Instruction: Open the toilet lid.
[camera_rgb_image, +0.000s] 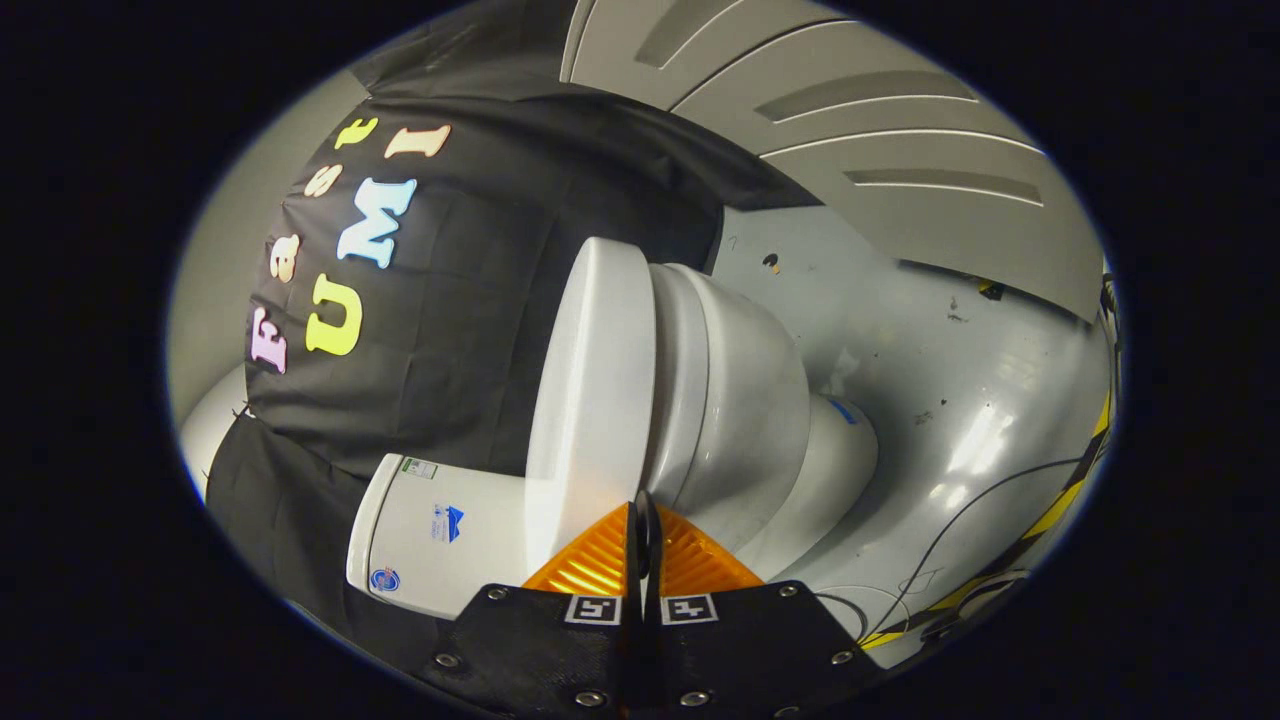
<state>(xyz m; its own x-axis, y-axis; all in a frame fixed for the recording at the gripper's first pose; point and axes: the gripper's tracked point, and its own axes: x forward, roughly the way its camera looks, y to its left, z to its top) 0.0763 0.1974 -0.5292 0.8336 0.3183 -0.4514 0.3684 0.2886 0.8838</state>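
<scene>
Gripper view: toilet seen rolled sideways, lid down.
The gripper (643, 520) is seen with fingers pressed together, nothing between them. The toilet lid (592, 390) lies closed upon the bowl (745, 400), just ahead of the fingertips; the cistern (440, 535) is beside them.

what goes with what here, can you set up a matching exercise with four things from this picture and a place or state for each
1 toilet lid
2 gripper
3 cistern
4 cable

a lying on the grey floor
b fingers together, nothing between them
c down on the bowl
d against the black cloth wall

Pairs: 1-c, 2-b, 3-d, 4-a
</scene>
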